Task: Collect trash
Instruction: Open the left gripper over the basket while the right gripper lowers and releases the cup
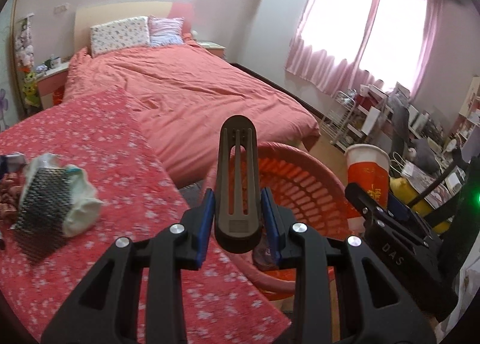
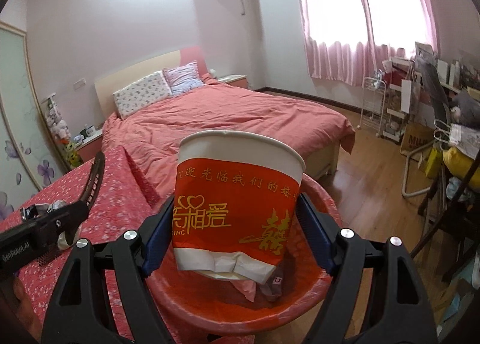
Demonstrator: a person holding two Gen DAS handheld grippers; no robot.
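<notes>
My left gripper [image 1: 238,224] is shut on a dark, long ribbed plastic piece [image 1: 237,182] and holds it upright at the edge of the red table, beside the red slatted basket [image 1: 300,182]. It also shows in the right wrist view [image 2: 94,179]. My right gripper [image 2: 237,233] is shut on a crumpled red and white paper cup [image 2: 237,206] and holds it over the basket [image 2: 324,200]. The cup shows in the left wrist view [image 1: 367,173] too. More trash lies on the table at the left: a black mesh packet with a white wrapper [image 1: 51,197].
A red flowered tablecloth [image 1: 105,164] covers the table at the left. A bed with a salmon quilt [image 1: 195,82] lies beyond. A cluttered desk and chair [image 2: 444,122] stand at the right under the pink curtains. Wooden floor [image 2: 369,182] lies between.
</notes>
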